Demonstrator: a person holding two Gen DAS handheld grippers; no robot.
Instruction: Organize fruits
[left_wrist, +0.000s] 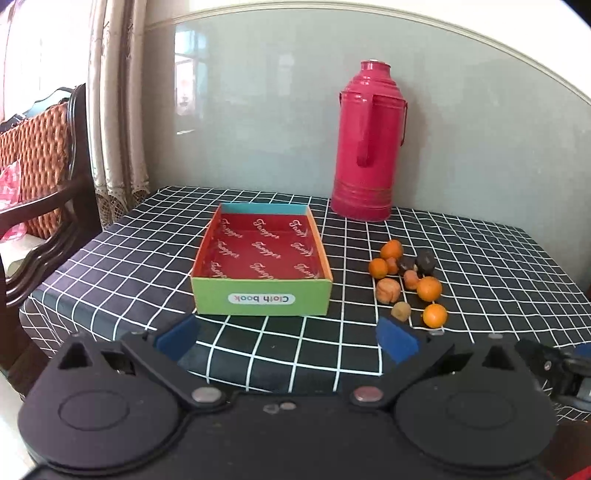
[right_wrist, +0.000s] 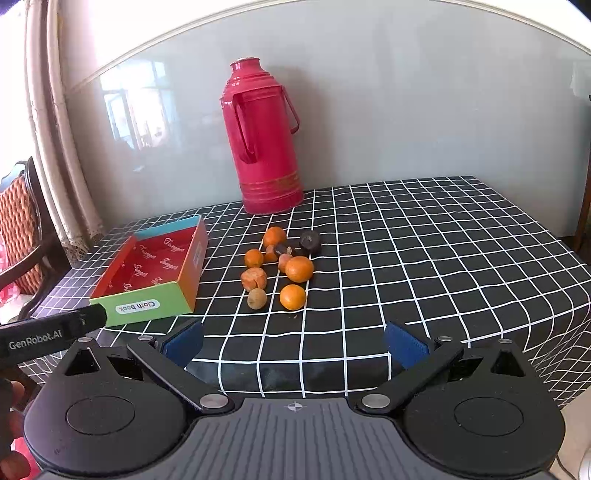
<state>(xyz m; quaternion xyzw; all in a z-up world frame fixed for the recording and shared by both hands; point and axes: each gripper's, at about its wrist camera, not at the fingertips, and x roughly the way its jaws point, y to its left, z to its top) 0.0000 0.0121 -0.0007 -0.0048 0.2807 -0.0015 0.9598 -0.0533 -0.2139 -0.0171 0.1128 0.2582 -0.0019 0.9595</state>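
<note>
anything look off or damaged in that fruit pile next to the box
A few pieces do. In the fruit pile, beside the empty box, two dark fruits look blackened and shrivelled among the bright oranges. One orange piece looks wrinkled and split, and a brownish one looks dull. Nothing is spilled.

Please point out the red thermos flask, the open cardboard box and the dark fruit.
Red thermos flask (right_wrist: 264, 155): right wrist view, middle of body.
Open cardboard box (left_wrist: 261, 297): left wrist view, green front wall.
Dark fruit (right_wrist: 309, 241): right wrist view, its centre.
</note>
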